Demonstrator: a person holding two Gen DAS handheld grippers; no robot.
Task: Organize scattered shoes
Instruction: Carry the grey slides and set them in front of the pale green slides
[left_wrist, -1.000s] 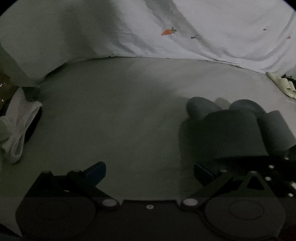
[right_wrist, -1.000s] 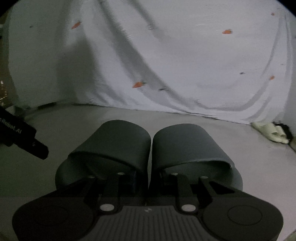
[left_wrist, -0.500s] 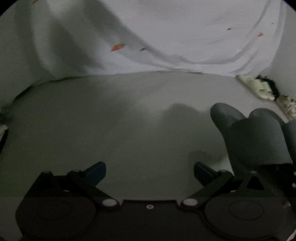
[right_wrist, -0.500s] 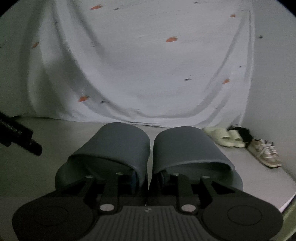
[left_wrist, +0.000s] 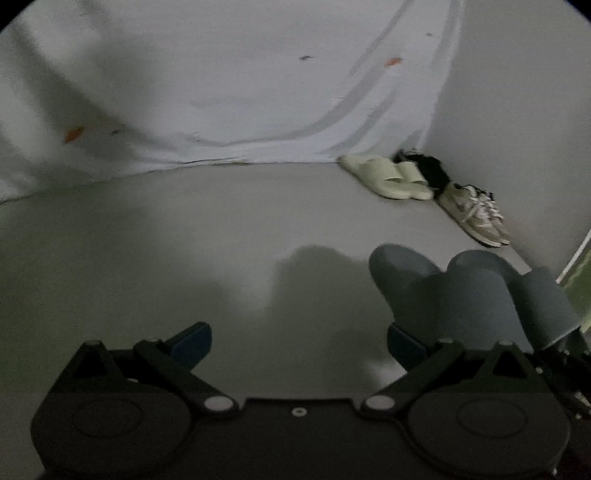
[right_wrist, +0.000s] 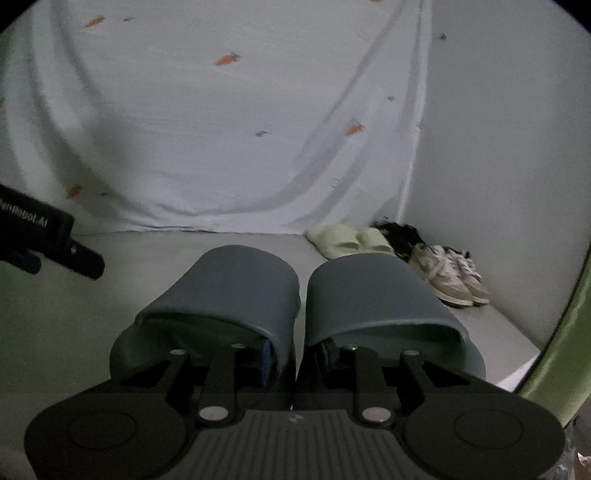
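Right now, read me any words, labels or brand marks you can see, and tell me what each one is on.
"enRobot.AI", first letters cut off and blurred: white print on the left gripper body, seen in the right wrist view.
Sneakers: side mark too blurred to read.
Grey slides: no print visible.

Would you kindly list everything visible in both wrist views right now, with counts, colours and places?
grey slides: two, dark grey, side by side in the right gripper
pale slides: two, pale green, on the floor by the far corner
dark item: one, black, between pale slides and sneakers; cannot tell what it is
sneakers: two, beige and white, along the right wall
sheet: one, white with orange carrots, hanging at the back
floor: grey
left gripper: black, open, empty
right gripper: black, shut on the grey slides
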